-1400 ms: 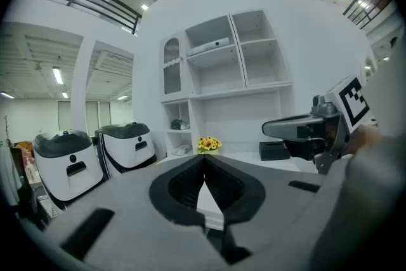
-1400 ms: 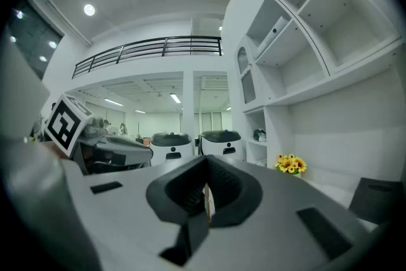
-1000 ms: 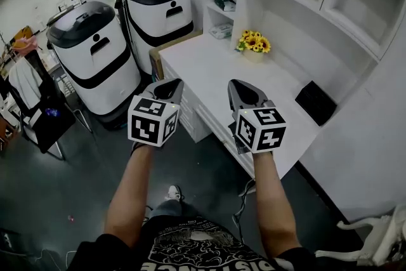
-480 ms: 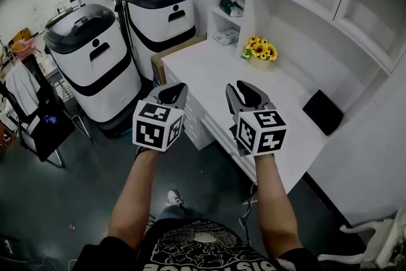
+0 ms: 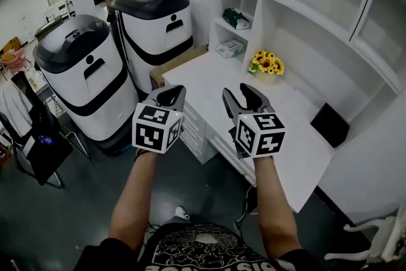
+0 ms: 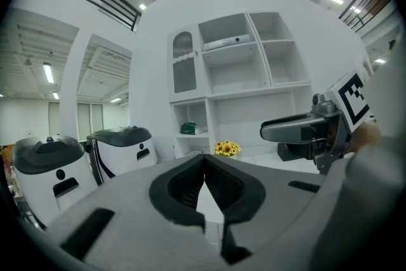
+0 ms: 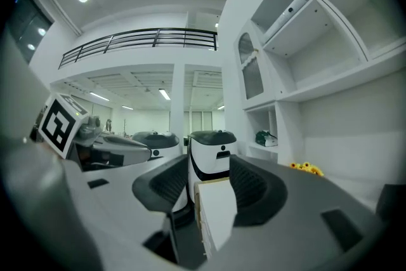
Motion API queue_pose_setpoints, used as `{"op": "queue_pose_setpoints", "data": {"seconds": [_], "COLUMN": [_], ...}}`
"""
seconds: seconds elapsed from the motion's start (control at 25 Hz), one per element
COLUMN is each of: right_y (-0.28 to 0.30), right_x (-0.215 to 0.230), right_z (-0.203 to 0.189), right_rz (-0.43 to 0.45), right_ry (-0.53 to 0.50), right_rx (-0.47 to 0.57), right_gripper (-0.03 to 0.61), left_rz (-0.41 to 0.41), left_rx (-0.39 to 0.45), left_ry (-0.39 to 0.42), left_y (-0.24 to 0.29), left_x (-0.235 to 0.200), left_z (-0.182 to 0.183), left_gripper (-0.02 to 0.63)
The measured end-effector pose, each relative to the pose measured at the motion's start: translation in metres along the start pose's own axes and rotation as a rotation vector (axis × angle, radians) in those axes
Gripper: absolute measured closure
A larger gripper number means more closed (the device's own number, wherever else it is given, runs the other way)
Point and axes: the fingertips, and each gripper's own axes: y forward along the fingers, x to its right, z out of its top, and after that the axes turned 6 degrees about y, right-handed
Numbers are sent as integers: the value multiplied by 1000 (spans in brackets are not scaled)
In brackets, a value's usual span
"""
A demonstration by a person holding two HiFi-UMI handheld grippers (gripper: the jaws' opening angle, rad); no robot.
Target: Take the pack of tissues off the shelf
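A dark green pack point(image 5: 236, 18) lies on the upper open shelf beside the desk, and a pale pack point(image 5: 229, 47) lies on the shelf below it. Which of the two is the tissue pack I cannot tell. Both grippers hover side by side over the desk's near edge, well short of the shelves. My left gripper point(image 5: 166, 96) is shut, its pads meeting with nothing in them point(image 6: 204, 160). The jaws of my right gripper point(image 5: 240, 98) are opening, with nothing between them point(image 7: 209, 169). The green pack also shows far ahead in both gripper views point(image 6: 190, 129) point(image 7: 266, 138).
The white desk point(image 5: 209, 76) carries a pot of sunflowers point(image 5: 268, 63) and a black box point(image 5: 330, 125). Two tall white-and-black machines point(image 5: 82, 73) point(image 5: 155, 22) stand left of the desk. A chair draped with clothes point(image 5: 25, 105) is at far left.
The right gripper's jaws have spread apart. Both grippers have edged forward towards the desk, and the shelves now sit closer in view.
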Motion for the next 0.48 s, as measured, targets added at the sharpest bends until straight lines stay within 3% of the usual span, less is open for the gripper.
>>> {"op": "queue_pose_setpoints", "data": {"seconds": [0.48], "right_y": [96], "right_x": [-31], "right_z": [8], "right_rz": [-24], "right_ry": [20], "right_rx": [-2], "right_gripper": [278], "left_rz": [-9], "left_rx": [1], "left_ry": [-8], "left_y": [27], "left_x": [-100], "left_z": [-16], "left_gripper": [607]}}
